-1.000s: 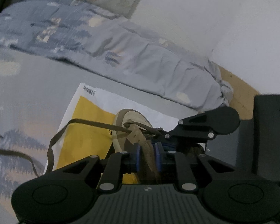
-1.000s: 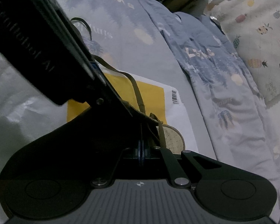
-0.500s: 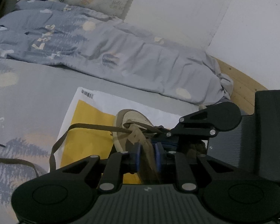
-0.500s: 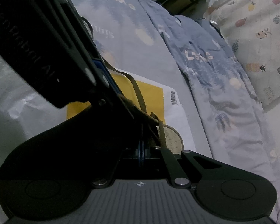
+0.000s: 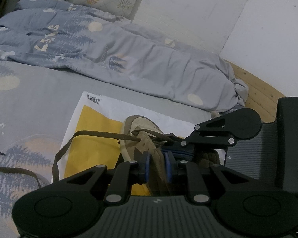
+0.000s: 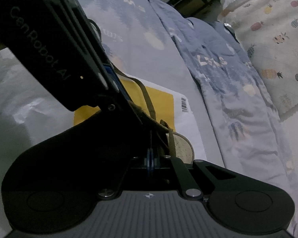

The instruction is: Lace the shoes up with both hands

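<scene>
My left gripper [image 5: 157,166] clamps the tongue of the tan shoe [image 5: 141,136], which lies on a yellow-and-white mailer bag [image 5: 93,127] on the bed [image 5: 39,91]. My right gripper [image 6: 150,158] is fully closed, I think on the brown lace [image 5: 101,135] near the eyelets. If I pull too hard, the shoe could slide on the slippery bag, or the thin lace could slip out. I cannot see the lace tip or the eyelet; the left gripper covers much of the right view.
</scene>
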### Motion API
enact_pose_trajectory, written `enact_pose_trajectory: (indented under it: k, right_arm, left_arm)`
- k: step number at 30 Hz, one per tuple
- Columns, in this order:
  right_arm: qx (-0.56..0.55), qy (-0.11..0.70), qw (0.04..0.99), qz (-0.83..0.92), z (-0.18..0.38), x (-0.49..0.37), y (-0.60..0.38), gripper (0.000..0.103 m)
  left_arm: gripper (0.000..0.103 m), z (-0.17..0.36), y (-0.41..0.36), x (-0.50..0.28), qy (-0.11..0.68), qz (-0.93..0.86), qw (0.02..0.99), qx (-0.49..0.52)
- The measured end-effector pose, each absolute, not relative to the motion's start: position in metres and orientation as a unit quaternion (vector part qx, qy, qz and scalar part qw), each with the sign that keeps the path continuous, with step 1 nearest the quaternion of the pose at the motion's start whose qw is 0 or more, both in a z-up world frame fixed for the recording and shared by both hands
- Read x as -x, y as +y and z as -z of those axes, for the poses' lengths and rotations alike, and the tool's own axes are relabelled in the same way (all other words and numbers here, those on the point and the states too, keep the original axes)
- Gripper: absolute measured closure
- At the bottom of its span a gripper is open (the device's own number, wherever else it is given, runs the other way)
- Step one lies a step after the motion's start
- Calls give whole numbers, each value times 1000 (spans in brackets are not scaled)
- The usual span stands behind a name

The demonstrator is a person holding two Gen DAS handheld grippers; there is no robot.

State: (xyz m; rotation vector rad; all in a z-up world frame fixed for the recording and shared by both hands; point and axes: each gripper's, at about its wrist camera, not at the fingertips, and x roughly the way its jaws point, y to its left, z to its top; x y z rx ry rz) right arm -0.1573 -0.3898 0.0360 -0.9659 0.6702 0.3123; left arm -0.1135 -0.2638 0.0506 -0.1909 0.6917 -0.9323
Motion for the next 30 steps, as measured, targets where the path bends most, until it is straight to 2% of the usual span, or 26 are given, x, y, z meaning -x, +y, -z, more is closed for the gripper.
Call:
enact_pose_trajectory:
  k: [15, 20, 24, 30]
  right_arm:
    - [453, 298, 826, -153, -35, 154, -378, 103]
    - [446, 293, 832, -153, -34, 155, -380, 103]
    - [445, 289, 834, -153, -33, 156, -380, 103]
    - [440, 288, 837, -153, -33, 157, -380, 103]
  left_arm:
    - [88, -50, -262, 110, 338, 437, 826, 109]
    - [87, -48, -246, 98, 345, 431, 810, 200]
    - [79, -39, -237, 87, 356, 404, 791, 291]
    - [78, -12, -235, 79, 384, 341, 761, 396]
